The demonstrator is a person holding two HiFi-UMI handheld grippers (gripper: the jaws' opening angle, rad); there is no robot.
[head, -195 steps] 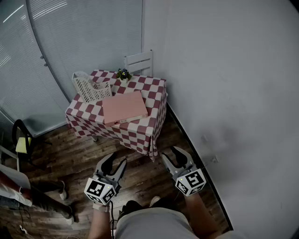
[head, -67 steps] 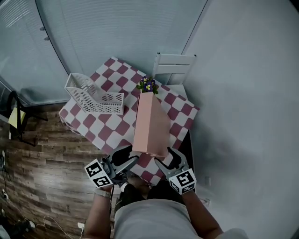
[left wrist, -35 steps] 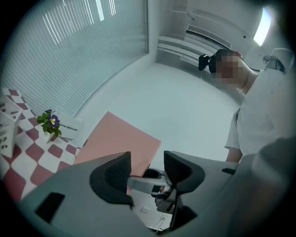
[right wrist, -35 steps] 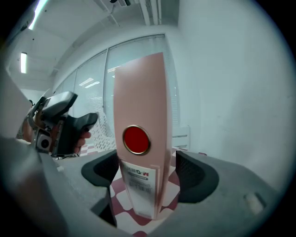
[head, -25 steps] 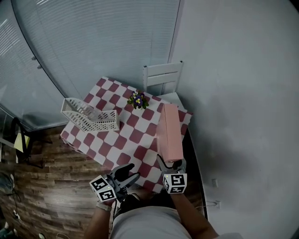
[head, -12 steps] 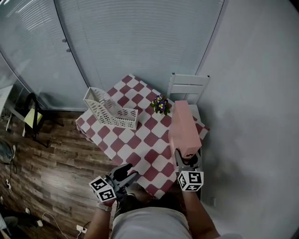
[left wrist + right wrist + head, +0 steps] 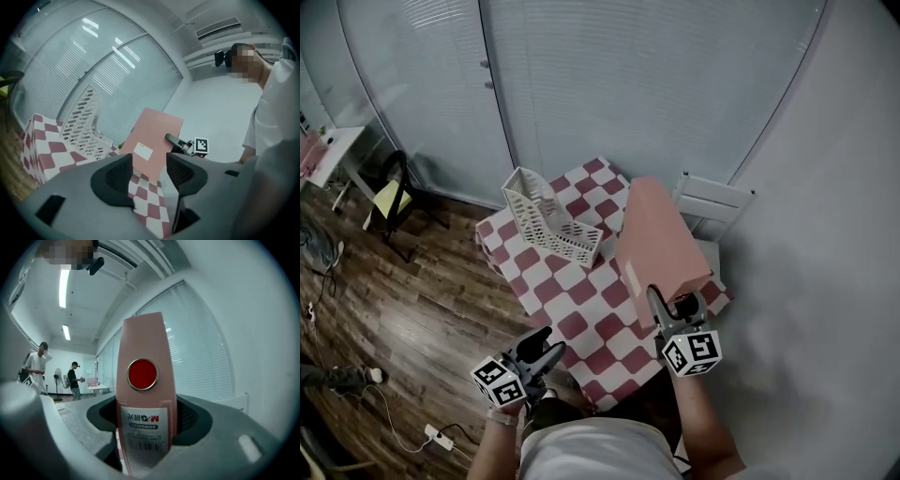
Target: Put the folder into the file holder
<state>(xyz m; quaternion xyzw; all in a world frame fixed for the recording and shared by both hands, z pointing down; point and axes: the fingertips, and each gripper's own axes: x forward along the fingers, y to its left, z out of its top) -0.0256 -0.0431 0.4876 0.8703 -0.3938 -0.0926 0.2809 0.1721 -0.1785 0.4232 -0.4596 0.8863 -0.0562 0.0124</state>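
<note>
- Left claw [image 7: 546,349], lower left of the head view: jaws apart, nothing between them.
- Right claw [image 7: 671,306] — jaws closing on the spine of the pink folder [image 7: 656,239], gripped upright over the table [image 7: 572,319], right of centre.
- White file holder [image 7: 546,216] on the table's far end, apart from the folder.
</note>
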